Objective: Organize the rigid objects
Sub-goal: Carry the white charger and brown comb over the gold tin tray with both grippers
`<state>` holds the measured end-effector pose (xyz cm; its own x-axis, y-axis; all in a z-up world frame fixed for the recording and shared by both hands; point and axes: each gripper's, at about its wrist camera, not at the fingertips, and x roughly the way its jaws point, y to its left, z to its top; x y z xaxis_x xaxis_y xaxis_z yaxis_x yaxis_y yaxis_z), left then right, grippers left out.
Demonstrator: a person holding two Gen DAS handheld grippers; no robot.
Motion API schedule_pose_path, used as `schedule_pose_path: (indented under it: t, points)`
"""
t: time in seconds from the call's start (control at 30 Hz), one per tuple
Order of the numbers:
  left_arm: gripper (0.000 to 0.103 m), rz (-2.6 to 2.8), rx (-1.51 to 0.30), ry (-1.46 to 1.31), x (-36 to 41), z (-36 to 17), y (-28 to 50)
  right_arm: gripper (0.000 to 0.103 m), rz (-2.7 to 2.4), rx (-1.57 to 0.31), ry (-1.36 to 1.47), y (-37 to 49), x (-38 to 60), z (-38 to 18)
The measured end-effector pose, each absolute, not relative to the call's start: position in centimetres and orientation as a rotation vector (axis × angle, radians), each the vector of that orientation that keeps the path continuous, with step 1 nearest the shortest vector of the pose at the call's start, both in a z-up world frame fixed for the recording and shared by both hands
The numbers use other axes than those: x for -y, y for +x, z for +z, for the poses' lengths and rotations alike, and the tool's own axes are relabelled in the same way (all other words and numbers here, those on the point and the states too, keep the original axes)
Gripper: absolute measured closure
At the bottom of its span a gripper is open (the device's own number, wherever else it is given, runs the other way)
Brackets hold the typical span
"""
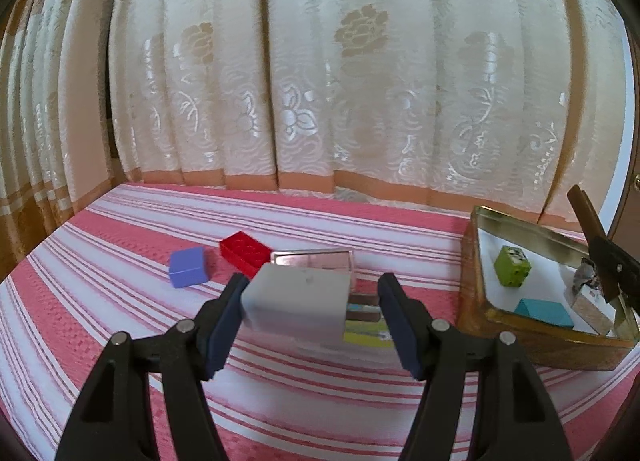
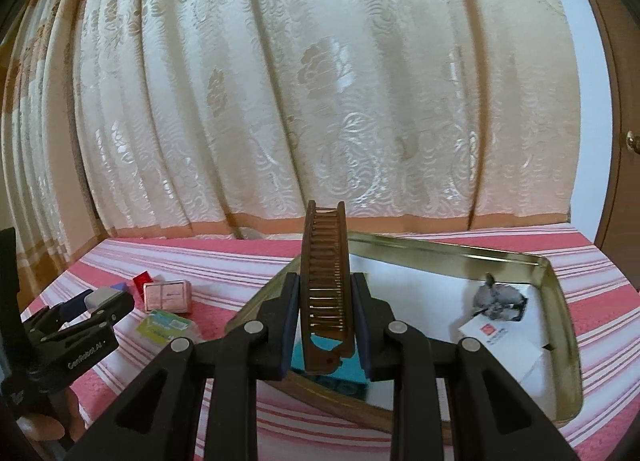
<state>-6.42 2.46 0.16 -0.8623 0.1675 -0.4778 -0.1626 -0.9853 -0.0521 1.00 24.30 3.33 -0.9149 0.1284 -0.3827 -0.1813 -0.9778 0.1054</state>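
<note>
Your right gripper (image 2: 325, 325) has its fingers clamped on a brown folding comb (image 2: 326, 285), long axis pointing away from you and tilted upward, teeth showing between two rails, above the gold tin (image 2: 560, 301). Your left gripper (image 1: 310, 315) holds a pale grey block (image 1: 296, 301) between half-spread fingers above the striped worktop (image 1: 120, 301). On it lie one blue block (image 1: 187, 267) and one red brick (image 1: 244, 252).

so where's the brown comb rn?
Clamped upright in the right gripper, the brown comb sits centre of the right wrist view, over the near-left end of the gold tin, above the teal block.
</note>
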Motion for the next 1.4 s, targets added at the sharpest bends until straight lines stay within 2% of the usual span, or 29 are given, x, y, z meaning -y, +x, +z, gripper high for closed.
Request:
schedule_pose_path:
  t: [0.53, 1.23, 1.4]
  points:
    - [0.037, 2.792, 0.047, -0.677, -6.9, 1.0, -4.9, 0.075, 2.827, -0.259, -0.5, 3.0, -30.2, 3.8]
    - [0.039, 2.623, -0.1, -0.618, -19.8, 1.9, -4.3, 0.075, 2.695, -0.189, -0.542, 4.2, -37.5, 2.9]
    - [0.039, 2.598, -0.134, -0.636, -22.2, 1.4, -4.3, 0.075, 2.688, -0.229, -0.589, 3.7, -38.9, 2.5]
